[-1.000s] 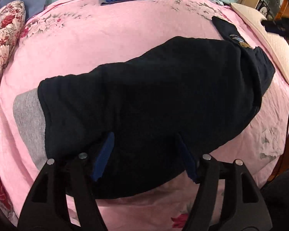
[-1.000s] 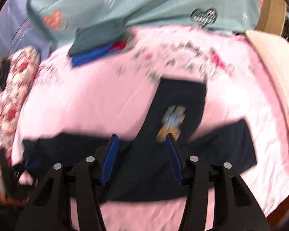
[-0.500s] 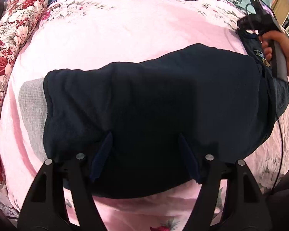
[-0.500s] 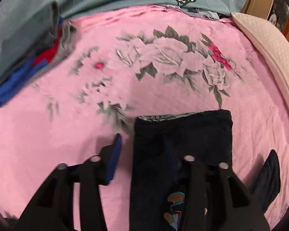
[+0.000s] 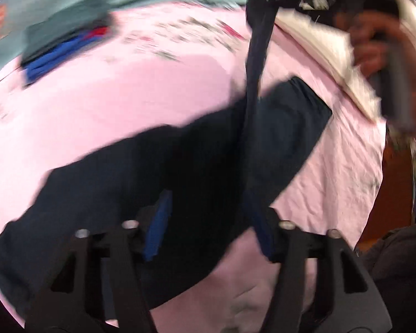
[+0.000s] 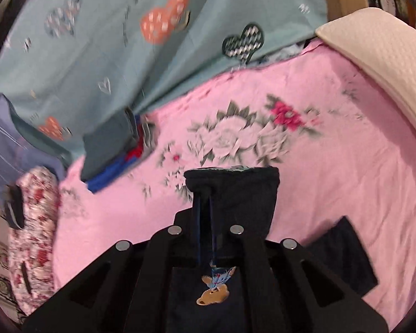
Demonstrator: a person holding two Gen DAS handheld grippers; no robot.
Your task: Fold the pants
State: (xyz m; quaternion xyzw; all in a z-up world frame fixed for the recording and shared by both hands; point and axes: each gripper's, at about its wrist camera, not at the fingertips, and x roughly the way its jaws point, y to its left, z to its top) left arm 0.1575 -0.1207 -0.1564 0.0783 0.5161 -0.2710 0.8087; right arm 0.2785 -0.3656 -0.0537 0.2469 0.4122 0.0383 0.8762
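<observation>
Dark navy pants (image 5: 180, 166) lie across the pink bedsheet (image 5: 124, 105). My left gripper (image 5: 209, 222) hovers low over their near edge, its jaws closing with dark cloth between the blue pads (image 5: 158, 222), which still stand apart. My right gripper (image 6: 205, 202) is shut on one end of the pants (image 6: 235, 194), pinching the cloth just below its hem. A bear patch (image 6: 215, 294) shows under that gripper. In the blurred left wrist view this end rises as a taut dark strip (image 5: 256, 55) toward the top of the picture.
A stack of folded clothes (image 6: 111, 152) sits at the back of the bed against a teal heart-print blanket (image 6: 124, 41). A floral pillow (image 6: 36, 222) lies at the left, a cream pillow (image 6: 374, 69) at the right. A person's hand (image 5: 374, 50) holds the right gripper.
The right gripper has shut on the pants' end and lifted it off the sheet. The left gripper has swung along the pants and its jaws have narrowed a little.
</observation>
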